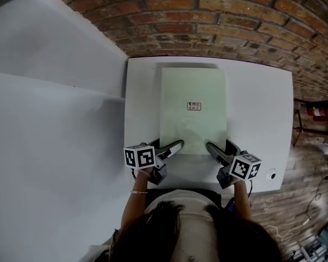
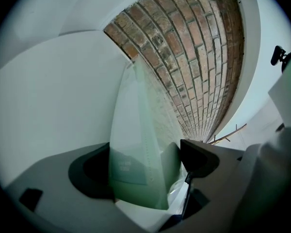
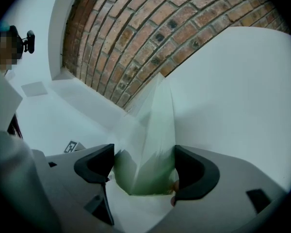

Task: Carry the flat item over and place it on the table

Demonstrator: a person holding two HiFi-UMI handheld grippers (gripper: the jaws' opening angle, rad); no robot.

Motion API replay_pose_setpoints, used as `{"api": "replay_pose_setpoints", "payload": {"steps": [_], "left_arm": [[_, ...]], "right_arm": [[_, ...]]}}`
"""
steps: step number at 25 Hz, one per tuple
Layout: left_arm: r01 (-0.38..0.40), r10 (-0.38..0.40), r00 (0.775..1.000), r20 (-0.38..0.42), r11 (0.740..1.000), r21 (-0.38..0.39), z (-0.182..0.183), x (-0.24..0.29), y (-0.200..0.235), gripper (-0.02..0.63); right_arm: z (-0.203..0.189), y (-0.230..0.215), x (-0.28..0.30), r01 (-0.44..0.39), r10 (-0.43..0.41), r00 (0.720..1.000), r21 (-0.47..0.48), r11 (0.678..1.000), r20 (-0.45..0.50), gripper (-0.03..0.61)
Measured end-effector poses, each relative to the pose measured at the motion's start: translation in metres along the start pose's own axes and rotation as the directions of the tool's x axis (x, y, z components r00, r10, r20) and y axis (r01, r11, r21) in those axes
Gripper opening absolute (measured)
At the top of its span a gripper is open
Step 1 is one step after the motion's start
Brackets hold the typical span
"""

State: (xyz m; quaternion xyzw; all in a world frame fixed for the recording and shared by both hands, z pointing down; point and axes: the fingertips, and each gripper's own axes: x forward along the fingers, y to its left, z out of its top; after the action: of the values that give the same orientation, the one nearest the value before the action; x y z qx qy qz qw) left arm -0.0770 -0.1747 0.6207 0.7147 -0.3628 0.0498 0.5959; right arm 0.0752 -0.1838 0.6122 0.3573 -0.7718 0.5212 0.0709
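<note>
A pale green, translucent flat item (image 1: 194,105) with a small label at its middle lies lengthwise over the white table (image 1: 257,108), its far edge near the brick wall. My left gripper (image 1: 172,148) holds its near left corner and my right gripper (image 1: 218,152) its near right corner. In the left gripper view the green item (image 2: 136,144) fills the gap between the jaws of the left gripper (image 2: 145,164). The right gripper view shows the same: the item (image 3: 153,149) reaches from pad to pad of the right gripper (image 3: 143,166). I cannot tell whether it rests on the table or hangs just above it.
A brick wall (image 1: 218,21) runs behind the table. A white panel (image 1: 49,119) stands along the left. Wooden floor (image 1: 311,162) and a red object (image 1: 317,112) lie to the right. A small round fitting (image 1: 271,174) sits at the table's near right corner.
</note>
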Motion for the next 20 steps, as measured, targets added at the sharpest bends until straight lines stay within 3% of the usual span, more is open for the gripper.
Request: {"api": "replay_pose_setpoints", "payload": {"steps": [20], "left_arm": [[-0.043,0.042,0.999,0.010,0.999,0.026,-0.0013,0.0031,0.0001,0.442]], "right_arm": [[-0.0017,-0.0060,0.0016,-0.007,0.007,1.000,-0.010,1.000,-0.018,0.374]]}}
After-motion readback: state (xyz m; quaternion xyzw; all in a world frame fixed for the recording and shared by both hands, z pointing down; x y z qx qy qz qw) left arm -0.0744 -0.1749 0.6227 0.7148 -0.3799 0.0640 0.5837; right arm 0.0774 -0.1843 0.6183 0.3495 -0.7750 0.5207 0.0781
